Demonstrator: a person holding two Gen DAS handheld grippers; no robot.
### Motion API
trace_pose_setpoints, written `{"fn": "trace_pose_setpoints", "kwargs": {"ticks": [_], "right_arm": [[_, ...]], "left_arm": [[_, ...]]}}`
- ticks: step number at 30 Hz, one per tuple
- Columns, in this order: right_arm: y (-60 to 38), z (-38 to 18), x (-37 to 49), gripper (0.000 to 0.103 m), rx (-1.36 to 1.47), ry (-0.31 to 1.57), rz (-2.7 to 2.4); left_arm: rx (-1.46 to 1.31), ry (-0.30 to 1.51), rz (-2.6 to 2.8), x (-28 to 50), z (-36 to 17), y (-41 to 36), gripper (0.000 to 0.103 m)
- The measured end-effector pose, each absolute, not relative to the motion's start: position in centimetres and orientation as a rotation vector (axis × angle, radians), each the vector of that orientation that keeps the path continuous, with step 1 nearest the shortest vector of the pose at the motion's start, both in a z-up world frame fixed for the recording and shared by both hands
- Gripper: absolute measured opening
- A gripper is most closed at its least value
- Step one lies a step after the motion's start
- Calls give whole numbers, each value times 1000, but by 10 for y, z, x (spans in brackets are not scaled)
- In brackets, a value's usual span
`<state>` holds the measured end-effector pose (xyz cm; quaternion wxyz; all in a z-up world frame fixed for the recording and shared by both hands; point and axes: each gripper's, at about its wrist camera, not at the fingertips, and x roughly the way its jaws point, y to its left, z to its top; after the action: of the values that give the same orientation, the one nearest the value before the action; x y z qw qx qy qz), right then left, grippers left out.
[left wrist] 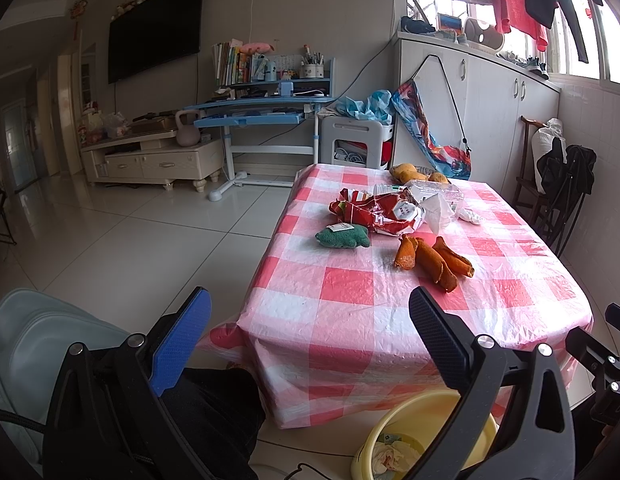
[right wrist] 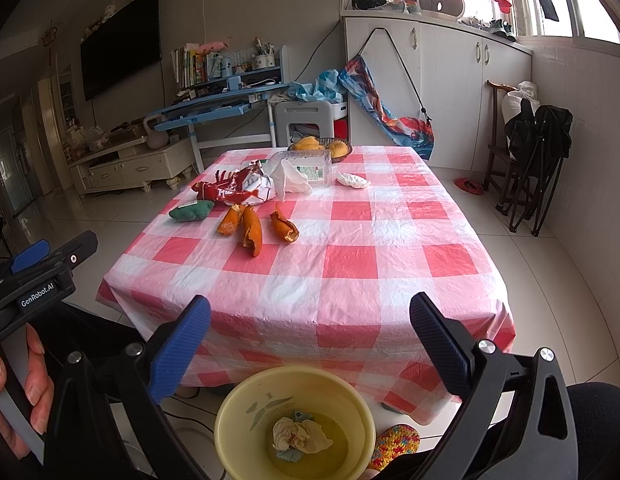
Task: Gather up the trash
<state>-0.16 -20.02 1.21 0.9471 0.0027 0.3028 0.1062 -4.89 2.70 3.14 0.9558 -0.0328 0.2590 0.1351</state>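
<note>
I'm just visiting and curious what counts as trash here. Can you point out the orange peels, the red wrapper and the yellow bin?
orange peels (right wrist: 252, 232): right wrist view, on the middle peel.
red wrapper (right wrist: 234, 192): right wrist view, on its crumpled centre.
yellow bin (right wrist: 234, 404): right wrist view, on its inner wall.

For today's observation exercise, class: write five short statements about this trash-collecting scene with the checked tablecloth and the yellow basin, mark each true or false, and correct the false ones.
1. The round yellow plastic basin stands on the floor in front of the table. True.
2. The basin is empty. False: crumpled tissue paper lies in it.
3. Curled orange peel pieces lie on the red-and-white checked tablecloth. True.
4. The right gripper is shut on the torn red snack wrapper. False: it is open and empty; the wrapper lies on the table.
5. The left gripper is shut. False: its jaws stand wide apart.
</note>
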Motion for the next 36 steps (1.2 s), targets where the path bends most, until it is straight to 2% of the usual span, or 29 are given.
{"fn": "trace_pose_setpoints", "kwargs": {"ticks": [29, 36], "right_arm": [[-200, 11, -2, 95, 11, 622, 219], [-195, 17, 17, 95, 9, 648, 264]], "left_arm": [[-71, 526, 274, -49, 32, 28, 96], [-159, 537, 291, -47, 25, 40, 96]]}}
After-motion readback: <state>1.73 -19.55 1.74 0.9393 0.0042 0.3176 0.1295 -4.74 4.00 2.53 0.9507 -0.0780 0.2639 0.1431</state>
